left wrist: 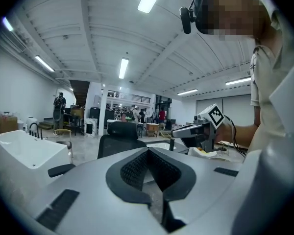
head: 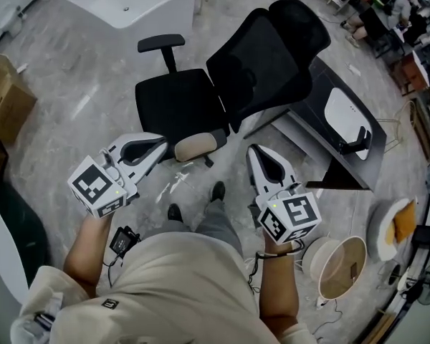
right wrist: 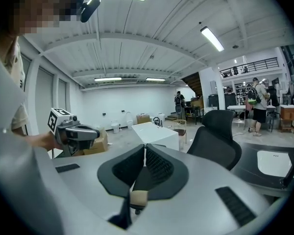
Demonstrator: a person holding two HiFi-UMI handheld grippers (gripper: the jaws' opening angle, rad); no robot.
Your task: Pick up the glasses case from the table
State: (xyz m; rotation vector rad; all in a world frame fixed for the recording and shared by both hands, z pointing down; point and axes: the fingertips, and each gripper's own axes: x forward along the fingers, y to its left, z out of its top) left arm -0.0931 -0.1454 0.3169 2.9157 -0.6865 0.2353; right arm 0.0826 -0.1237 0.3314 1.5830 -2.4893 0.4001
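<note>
Jaws together: left gripper point(head: 162, 144), right gripper point(head: 253, 150)

Two grippers, left gripper point(head: 162, 145) and right gripper point(head: 251, 150), one black office chair point(head: 226, 84) at twelve o'clock, one white tub point(head: 129, 2) at eleven, one cardboard box point(head: 7, 97) at nine.
</note>
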